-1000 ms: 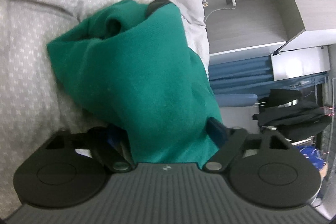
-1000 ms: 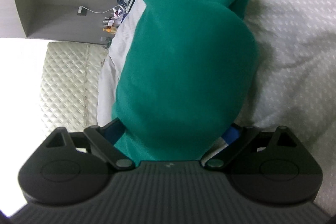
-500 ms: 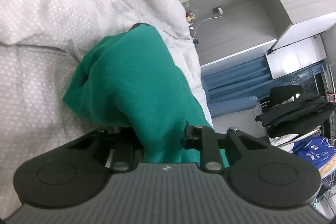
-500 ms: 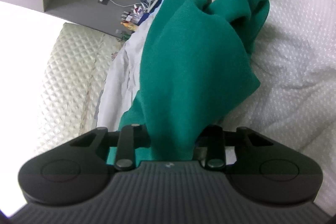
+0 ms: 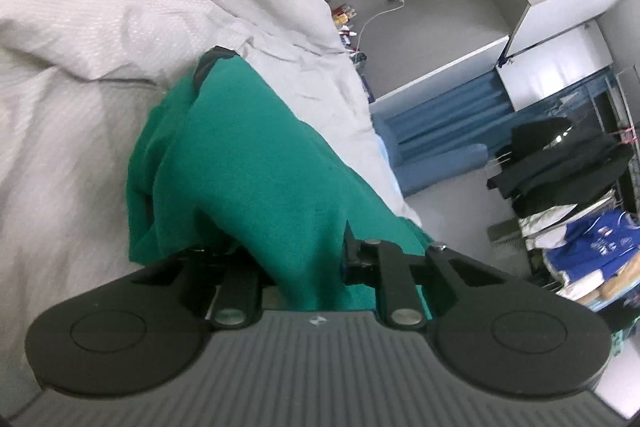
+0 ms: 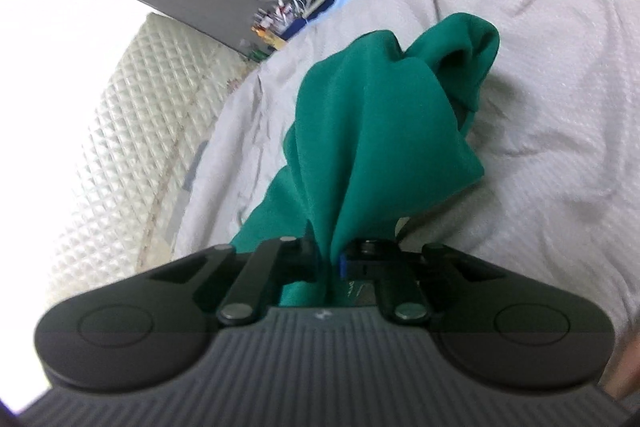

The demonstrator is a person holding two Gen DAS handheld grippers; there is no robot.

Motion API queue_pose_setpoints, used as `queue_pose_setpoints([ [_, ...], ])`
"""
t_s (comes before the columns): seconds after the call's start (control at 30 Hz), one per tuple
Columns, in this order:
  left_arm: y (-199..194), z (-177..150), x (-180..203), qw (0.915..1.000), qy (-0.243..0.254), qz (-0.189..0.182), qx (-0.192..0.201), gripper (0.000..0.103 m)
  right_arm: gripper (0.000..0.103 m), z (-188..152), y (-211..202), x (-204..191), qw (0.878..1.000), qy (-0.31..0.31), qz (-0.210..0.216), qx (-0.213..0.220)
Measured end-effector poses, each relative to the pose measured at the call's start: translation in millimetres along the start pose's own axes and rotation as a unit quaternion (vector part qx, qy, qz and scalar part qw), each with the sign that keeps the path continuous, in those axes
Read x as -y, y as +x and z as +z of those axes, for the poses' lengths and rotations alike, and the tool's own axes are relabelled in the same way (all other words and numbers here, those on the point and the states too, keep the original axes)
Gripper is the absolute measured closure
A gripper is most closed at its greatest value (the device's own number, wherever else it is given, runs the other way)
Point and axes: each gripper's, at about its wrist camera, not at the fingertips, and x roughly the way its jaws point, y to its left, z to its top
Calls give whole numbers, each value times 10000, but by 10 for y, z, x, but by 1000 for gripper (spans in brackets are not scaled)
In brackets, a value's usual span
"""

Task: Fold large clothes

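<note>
Green garment (image 5: 256,179) bunched on grey bedding (image 5: 80,47), pinched at both ends. Left gripper (image 5: 304,267) clamped on a thick fold; right gripper (image 6: 330,259) clenched on a narrow gather (image 6: 380,131). Quilted headboard (image 6: 132,115) and grey shelf unit (image 5: 452,11) near the bed edge, dark clothes (image 5: 560,163) hanging beyond. Bedding (image 6: 552,67) spreads wide around the garment.

Left gripper (image 5: 304,267) fingertips buried under green garment (image 5: 256,171); right gripper (image 6: 330,259) fingertips likewise (cloth bunched between). Shelf clutter (image 5: 346,23) too small to identify.
</note>
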Motion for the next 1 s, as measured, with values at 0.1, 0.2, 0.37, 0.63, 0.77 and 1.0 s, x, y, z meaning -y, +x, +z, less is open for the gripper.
queue_pose_setpoints([
  [0.1, 9, -42, -56, 9999, -140, 32, -4, 83, 91, -7, 72, 26, 9999, 111, -23, -37],
  [0.2, -8, -32, -74, 9998, -198, -8, 35, 82, 91, -17, 45, -9, 10000, 13, 58, 9],
  [0.37, 104, 160, -35, 9989, -470, -89, 8, 75, 91, 137, 217, -201, 9998, -44, 167, 15],
  [0.63, 440, 585, 213, 9982, -439, -351, 215, 56, 79, 476, 514, -444, 9989, -80, 455, 108],
  [0.77, 683, 795, 352, 9988, -207, -389, 232, 50, 61, 656, 802, -534, 9986, -177, 504, 34],
  [1.0, 1125, 1098, 499, 9962, 579, -527, 390, 44, 43, 897, 1274, -616, 9981, -385, 482, -73],
])
